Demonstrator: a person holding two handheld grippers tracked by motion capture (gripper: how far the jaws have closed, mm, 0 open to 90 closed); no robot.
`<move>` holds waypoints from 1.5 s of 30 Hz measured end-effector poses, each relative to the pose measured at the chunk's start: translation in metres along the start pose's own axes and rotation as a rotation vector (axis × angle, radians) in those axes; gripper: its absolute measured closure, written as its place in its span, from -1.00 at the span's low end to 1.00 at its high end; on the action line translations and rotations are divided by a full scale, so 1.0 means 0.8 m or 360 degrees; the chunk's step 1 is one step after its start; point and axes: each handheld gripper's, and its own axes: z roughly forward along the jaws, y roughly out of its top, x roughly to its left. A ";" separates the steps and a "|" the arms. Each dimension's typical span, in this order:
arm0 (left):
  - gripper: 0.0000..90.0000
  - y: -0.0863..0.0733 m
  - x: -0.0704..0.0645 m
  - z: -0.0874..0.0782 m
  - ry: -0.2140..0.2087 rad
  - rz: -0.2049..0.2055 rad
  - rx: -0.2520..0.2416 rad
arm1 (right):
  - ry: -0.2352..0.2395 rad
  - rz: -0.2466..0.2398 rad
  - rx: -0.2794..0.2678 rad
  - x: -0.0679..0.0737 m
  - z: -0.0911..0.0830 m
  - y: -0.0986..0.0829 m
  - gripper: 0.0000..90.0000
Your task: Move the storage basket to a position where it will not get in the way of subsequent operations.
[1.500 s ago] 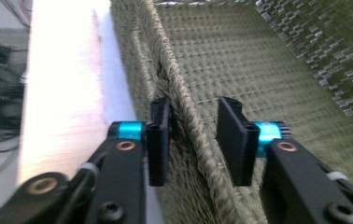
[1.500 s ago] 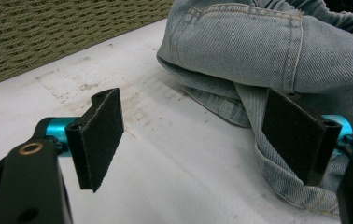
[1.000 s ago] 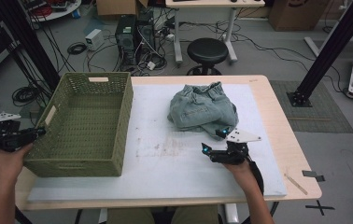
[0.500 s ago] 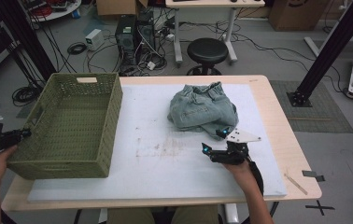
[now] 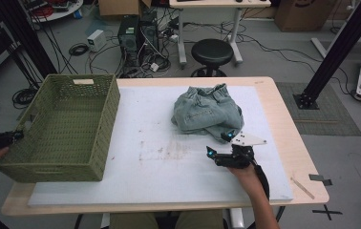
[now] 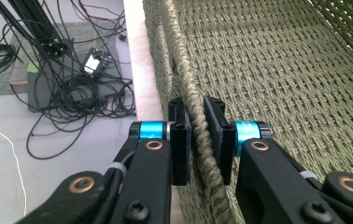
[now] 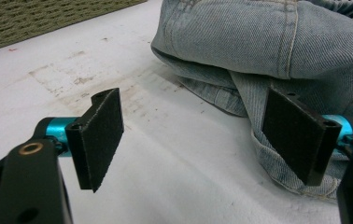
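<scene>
A green woven basket stands at the table's left side, its left wall past the table edge. My left gripper is shut on that left rim; in the left gripper view the jaws pinch the braided rim of the basket. A crumpled pair of light blue jeans lies right of centre on the white mat. My right gripper rests open on the mat just in front of them. In the right gripper view its right jaw touches the jeans; my right gripper holds nothing.
A white mat covers most of the wooden table. A thin wooden stick lies near the right front corner. Beyond the far edge stand a black stool and computer cases amid cables. Cables also lie on the floor left of the basket.
My left gripper has pulled the basket to the left, so it now overhangs the table's left edge. The right gripper and the jeans have stayed put.
</scene>
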 end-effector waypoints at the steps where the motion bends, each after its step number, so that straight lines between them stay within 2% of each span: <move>1: 0.80 0.000 0.001 0.000 -0.0002 0.0001 0.0003 | 0.0001 0.0002 -0.0001 0.000 0.000 0.000 -0.52; 15: 0.80 0.000 0.005 0.002 0.0004 0.0000 -0.0005 | 0.0006 0.0001 0.0010 0.001 0.002 -0.001 -0.52; 17: 0.75 -0.002 0.006 0.000 0.0001 -0.0036 -0.0024 | 0.0004 -0.0001 0.0009 0.002 0.002 -0.001 -0.52; 19: 0.49 -0.002 0.010 -0.005 0.0029 -0.0114 -0.0071 | 0.0009 -0.0003 0.0007 0.002 0.001 -0.001 -0.52; 20: 0.39 -0.002 0.011 -0.011 0.0042 -0.0158 -0.0131 | 0.0009 -0.0004 0.0006 0.002 0.001 -0.001 -0.52; 21: 0.37 -0.002 0.011 -0.011 0.0042 -0.0158 -0.0131 | 0.0005 -0.0004 0.0004 0.001 0.000 0.000 -0.52; 22: 0.34 -0.001 0.011 -0.024 0.0034 -0.0214 -0.0274 | 0.0004 -0.0004 0.0004 0.001 0.000 0.000 -0.52; 23: 0.27 0.001 0.009 -0.031 0.0048 -0.0220 -0.0328 | 0.0001 -0.0003 0.0003 0.000 -0.001 0.000 -0.52; 25: 0.14 0.007 0.003 -0.043 0.0013 -0.0225 -0.0429 | -0.0002 -0.0002 -0.0003 -0.002 -0.002 0.000 -0.52; 26: 0.11 0.007 0.003 -0.043 0.0013 -0.0225 -0.0429 | -0.0005 0.0006 -0.0004 -0.003 -0.003 0.000 -0.52; 27: 0.06 0.010 -0.001 -0.048 -0.0011 -0.0217 -0.0474 | -0.0008 0.0005 -0.0007 -0.004 -0.003 0.000 -0.52; 28: 0.00 0.017 -0.013 -0.054 -0.0054 -0.0199 -0.0543 | -0.0013 0.0011 -0.0006 -0.004 -0.004 0.000 -0.52; 32: -0.23 0.031 -0.038 -0.052 -0.0186 -0.0146 -0.0616 | -0.0023 0.0005 -0.0012 -0.007 -0.006 0.001 -0.52; 33: -0.27 0.031 -0.038 -0.052 -0.0186 -0.0146 -0.0616 | -0.0027 0.0011 -0.0010 -0.007 -0.007 0.001 -0.52; 34: -0.31 0.037 -0.053 -0.047 -0.0236 -0.0119 -0.0647 | -0.0032 0.0011 -0.0013 -0.009 -0.008 0.001 -0.52; 35: -0.36 0.037 -0.053 -0.047 -0.0236 -0.0119 -0.0647 | -0.0038 0.0017 -0.0013 -0.010 -0.009 0.001 -0.52; 37: -0.40 0.045 -0.074 -0.040 -0.0282 -0.0082 -0.0672 | -0.0047 0.0019 -0.0015 -0.013 -0.011 0.000 -0.52; 42: -0.47 0.060 -0.107 -0.035 -0.0380 -0.0073 -0.0698 | -0.0056 0.0022 -0.0014 -0.017 -0.018 -0.003 -0.52; 44: -0.47 0.067 -0.122 -0.034 -0.0417 -0.0025 -0.0695 | -0.0061 0.0029 -0.0012 -0.019 -0.020 -0.004 -0.52; 45: -0.47 0.067 -0.122 -0.034 -0.0417 -0.0025 -0.0695 | -0.0061 0.0029 -0.0012 -0.019 -0.020 -0.004 -0.52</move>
